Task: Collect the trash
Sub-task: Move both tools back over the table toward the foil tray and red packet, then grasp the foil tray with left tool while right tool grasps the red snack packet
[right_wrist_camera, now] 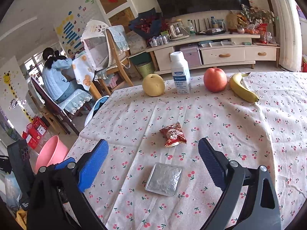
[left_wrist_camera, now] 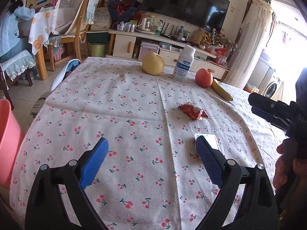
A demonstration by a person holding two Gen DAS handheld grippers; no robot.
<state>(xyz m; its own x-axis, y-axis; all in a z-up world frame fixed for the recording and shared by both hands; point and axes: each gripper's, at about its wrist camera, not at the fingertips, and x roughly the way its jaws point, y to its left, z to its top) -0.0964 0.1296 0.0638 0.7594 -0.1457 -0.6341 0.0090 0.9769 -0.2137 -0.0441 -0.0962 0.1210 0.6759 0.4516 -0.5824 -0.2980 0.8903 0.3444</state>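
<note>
A crumpled red snack wrapper (left_wrist_camera: 193, 111) (right_wrist_camera: 173, 135) lies mid-table on the cherry-print cloth. A flat silver foil packet (right_wrist_camera: 164, 179) lies nearer, between my right gripper's fingers but below them; in the left wrist view it (left_wrist_camera: 210, 140) shows partly hidden behind the right finger. My left gripper (left_wrist_camera: 151, 161) is open and empty above the cloth. My right gripper (right_wrist_camera: 153, 163) is open and empty, just above the foil packet. A pink basin (left_wrist_camera: 7, 140) (right_wrist_camera: 50, 152) stands off the table's left edge.
At the table's far edge stand a yellow pear (right_wrist_camera: 153, 85), a white milk bottle (right_wrist_camera: 180, 72), a red apple (right_wrist_camera: 214, 79) and a banana (right_wrist_camera: 242, 88). Chairs, a TV cabinet and a seated person (right_wrist_camera: 54, 76) are beyond the table.
</note>
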